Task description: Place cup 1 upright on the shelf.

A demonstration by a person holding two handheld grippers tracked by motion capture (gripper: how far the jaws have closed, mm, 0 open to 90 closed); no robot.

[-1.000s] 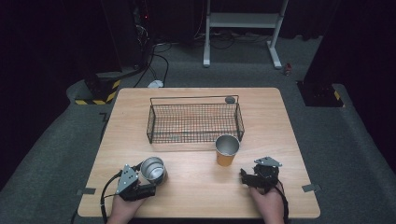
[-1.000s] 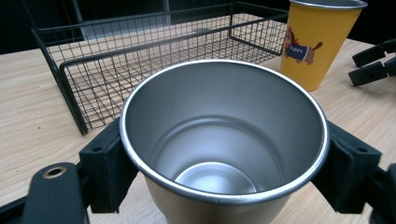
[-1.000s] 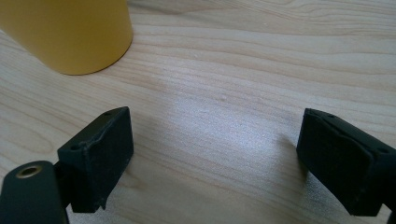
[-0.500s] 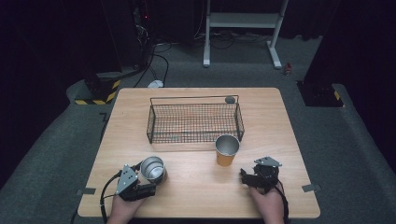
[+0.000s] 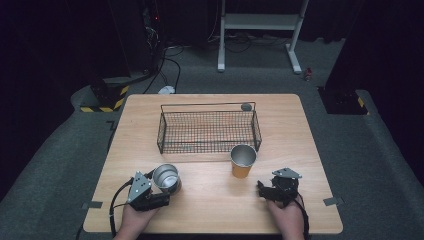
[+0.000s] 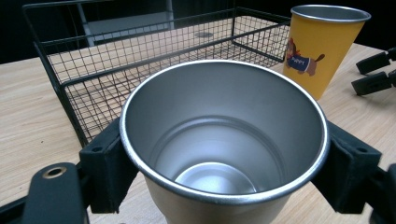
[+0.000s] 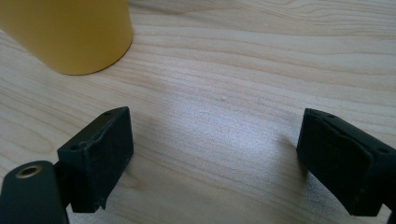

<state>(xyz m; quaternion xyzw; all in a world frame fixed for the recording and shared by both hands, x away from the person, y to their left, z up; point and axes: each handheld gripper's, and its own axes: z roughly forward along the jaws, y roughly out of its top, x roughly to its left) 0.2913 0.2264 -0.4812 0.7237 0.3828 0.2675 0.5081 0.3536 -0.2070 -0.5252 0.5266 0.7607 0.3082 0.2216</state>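
Note:
A silver metal cup (image 5: pixel 166 174) stands upright near the table's front left, its empty inside showing in the left gripper view (image 6: pixel 224 140). My left gripper (image 5: pixel 165 184) (image 6: pixel 224 179) is shut on it, one black pad (image 6: pixel 105 172) pressing on each side just under the rim. A yellow cup (image 5: pixel 243 162) (image 6: pixel 322 42) with a dog picture stands in front of the basket. My right gripper (image 5: pixel 261 189) (image 7: pixel 215 158) rests low over the wood at the front right, open, with nothing between its pads. The yellow cup (image 7: pixel 70 32) is just beyond its left jaw.
A black wire basket (image 5: pixel 207 149) (image 6: pixel 140 60) sits in the middle of the wooden table (image 5: pixel 300 130), empty inside. A small grey round object (image 5: pixel 246 106) lies by its far right corner. Dark floor, cables and a white stand lie beyond the table.

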